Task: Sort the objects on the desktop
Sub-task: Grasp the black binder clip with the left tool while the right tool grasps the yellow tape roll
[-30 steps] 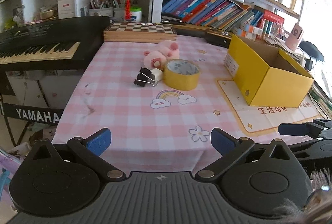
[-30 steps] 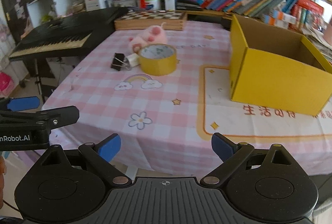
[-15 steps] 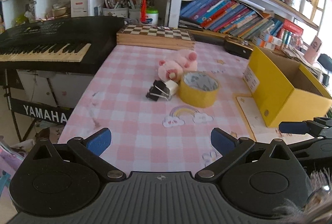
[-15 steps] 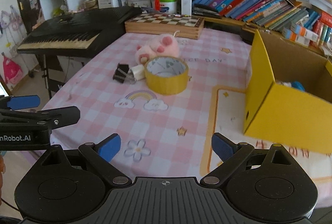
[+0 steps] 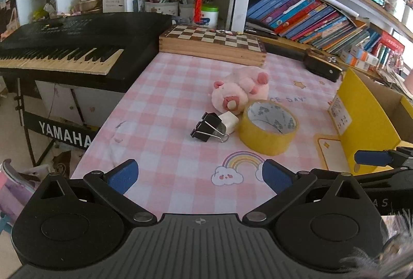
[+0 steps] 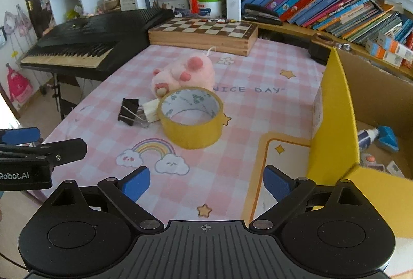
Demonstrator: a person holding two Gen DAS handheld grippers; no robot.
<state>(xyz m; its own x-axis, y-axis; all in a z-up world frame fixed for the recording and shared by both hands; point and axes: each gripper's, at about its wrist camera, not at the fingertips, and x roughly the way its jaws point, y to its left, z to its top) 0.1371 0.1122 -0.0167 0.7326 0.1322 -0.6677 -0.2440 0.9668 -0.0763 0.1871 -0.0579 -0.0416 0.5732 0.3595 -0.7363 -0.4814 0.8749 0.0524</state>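
Note:
On the pink checked tablecloth [image 5: 160, 108] lie a yellow tape roll [image 5: 267, 127] [image 6: 191, 119], a black binder clip [image 5: 208, 127] [image 6: 129, 111], a small white block [image 5: 229, 122] [image 6: 151, 110] and a pink plush toy [image 5: 240, 92] [image 6: 184, 73], all bunched together. A yellow cardboard box [image 5: 366, 121] [image 6: 335, 113] stands to the right, with several small items on its floor in the right wrist view. My left gripper [image 5: 200, 175] is open, low over the near cloth, short of the clip. My right gripper [image 6: 206, 182] is open too, near the tape roll and box.
A black Yamaha keyboard [image 5: 64, 46] [image 6: 85, 44] flanks the table's left edge. A wooden chessboard box [image 5: 213, 45] [image 6: 204, 35] lies at the back, with book-filled shelves [image 5: 309, 15] behind. A dark case [image 5: 321, 64] sits at back right.
Both grippers have moved forward over the table toward the cluster of objects, which now looks larger and nearer. The box's inside has come into the right wrist view. Both stay open.

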